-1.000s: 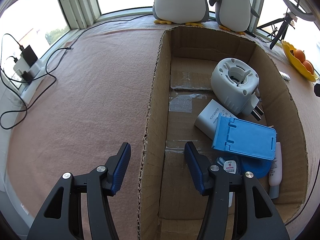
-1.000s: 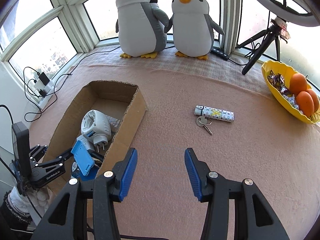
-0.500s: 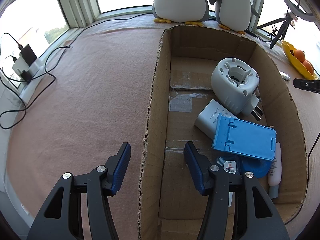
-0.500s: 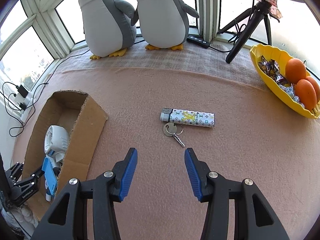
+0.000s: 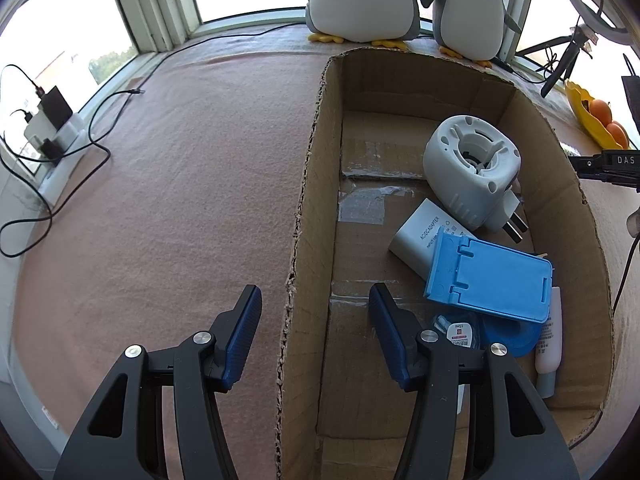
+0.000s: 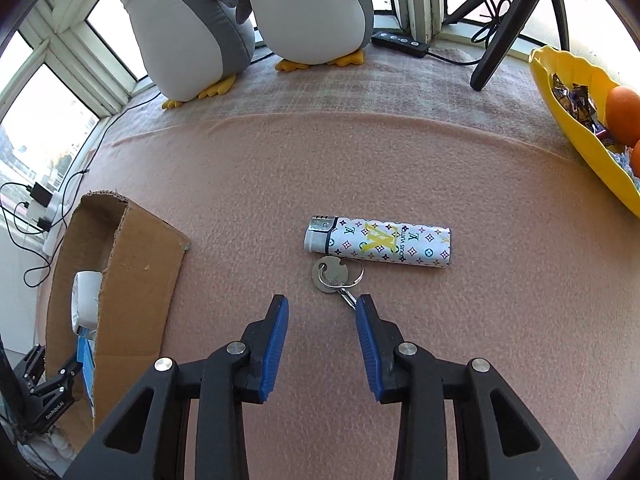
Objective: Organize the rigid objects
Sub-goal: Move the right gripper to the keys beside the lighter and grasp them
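Observation:
A white patterned lighter (image 6: 380,245) lies on the pink cloth with a key on a ring (image 6: 335,274) just in front of it. My right gripper (image 6: 322,308) is open and empty, low over the cloth, its fingertips just short of the key. The cardboard box (image 5: 308,208) holds a white round plug device (image 5: 470,168), a white adapter (image 5: 420,236), a blue plastic stand (image 5: 490,276), a blue round item (image 5: 508,334) and a small white tube (image 5: 550,336). My left gripper (image 5: 314,300) is open and empty, straddling the box's left wall. The box also shows in the right wrist view (image 6: 136,276).
Two plush penguins (image 6: 248,12) stand at the window. A yellow bowl (image 6: 580,136) with oranges and sweets sits at the right. A black tripod (image 6: 504,32) stands at the back right. A power strip with cables (image 5: 52,132) lies at the left edge.
My right gripper has moved forward and down towards the lighter and key, which now sit close to its fingertips. My left gripper has stayed in place over the box wall.

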